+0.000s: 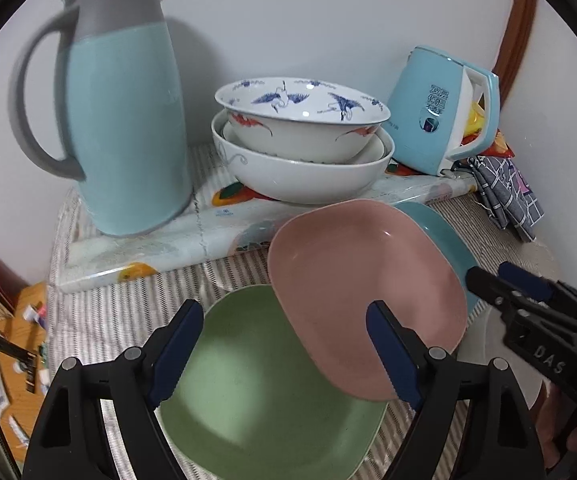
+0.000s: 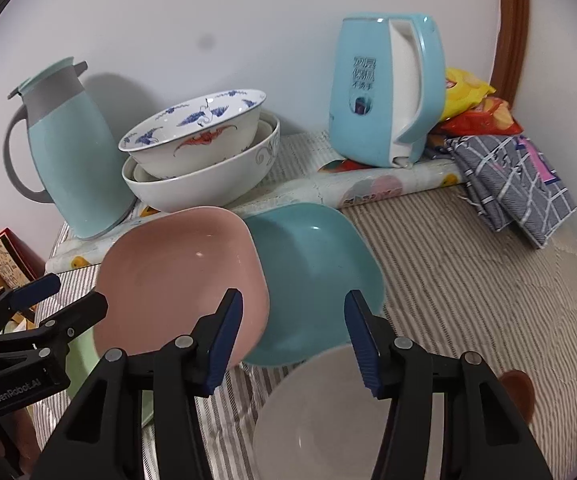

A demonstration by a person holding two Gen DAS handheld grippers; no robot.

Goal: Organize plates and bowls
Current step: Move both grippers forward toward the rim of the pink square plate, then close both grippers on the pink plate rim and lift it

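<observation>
Three square plates overlap on the striped cloth. The pink plate (image 1: pixel 364 280) (image 2: pixel 180 280) leans across a green plate (image 1: pixel 256 380) (image 2: pixel 82 344) and a teal plate (image 1: pixel 440 236) (image 2: pixel 312 276). My left gripper (image 1: pixel 284 344) (image 2: pixel 80 292) hangs open over the green plate, its right finger in front of the pink plate's near edge. My right gripper (image 2: pixel 294 340) (image 1: pixel 488 274) is open above the seam between the pink and teal plates, gripping nothing. A plain white bowl (image 2: pixel 316 412) lies right under it. Two stacked white bowls (image 1: pixel 300 140) (image 2: pixel 200 152), the upper one painted with blue cranes, sit behind.
A tall pale-blue thermos jug (image 1: pixel 124 120) (image 2: pixel 76 160) stands back left and a blue kettle (image 1: pixel 440 112) (image 2: pixel 384 92) back right, both on a patterned board (image 1: pixel 168 240). A folded checked cloth (image 2: pixel 516 184) and snack bags (image 2: pixel 468 100) lie at the far right. The wall is close behind.
</observation>
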